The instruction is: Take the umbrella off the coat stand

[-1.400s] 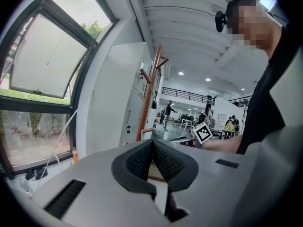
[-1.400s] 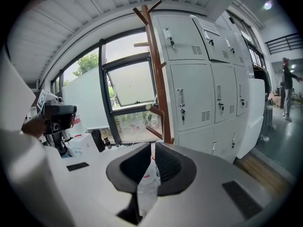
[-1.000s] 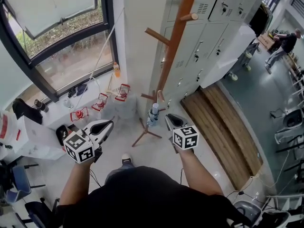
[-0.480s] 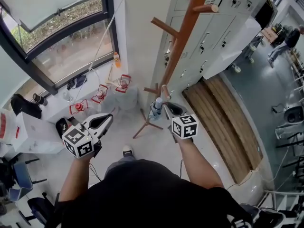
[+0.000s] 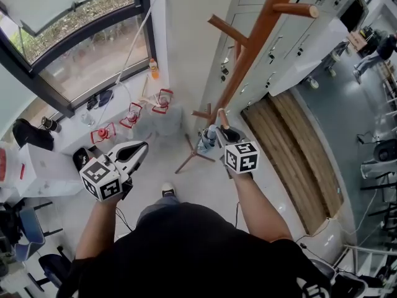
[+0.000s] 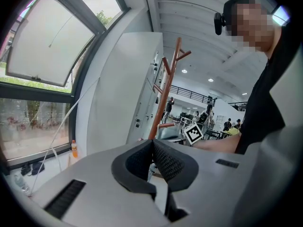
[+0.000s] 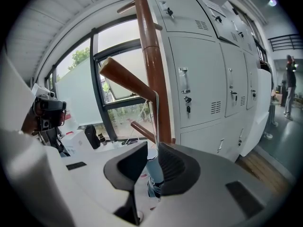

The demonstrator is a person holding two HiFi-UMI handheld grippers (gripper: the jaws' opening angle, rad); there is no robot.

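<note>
Umbrella [image 7: 154, 167]: folded, a pale blue-grey cylinder; hangs upright by a thin strap [image 7: 155, 110] from a low peg [image 7: 125, 79] of the coat stand [image 7: 150, 70], just beside the pole and above its splayed feet.

Right gripper [image 7: 153, 148]: dark ribbed pads clenched on the umbrella's upper end, one on each side. A second ago it sat just short of the umbrella with its jaws wider; it has since moved in, and in the head view its tips [image 5: 222, 131] now meet the umbrella [image 5: 208, 140].

Left gripper [image 6: 152, 141]: jaws pressed together with nothing between; held low and well left of the stand [image 5: 248, 61], about where it was before [image 5: 142, 146].

Stand is round, glossy red-brown wood with slanted pegs; grey metal lockers [image 7: 203, 79] just behind it; dark-framed window [image 5: 80, 48] to the left.
</note>
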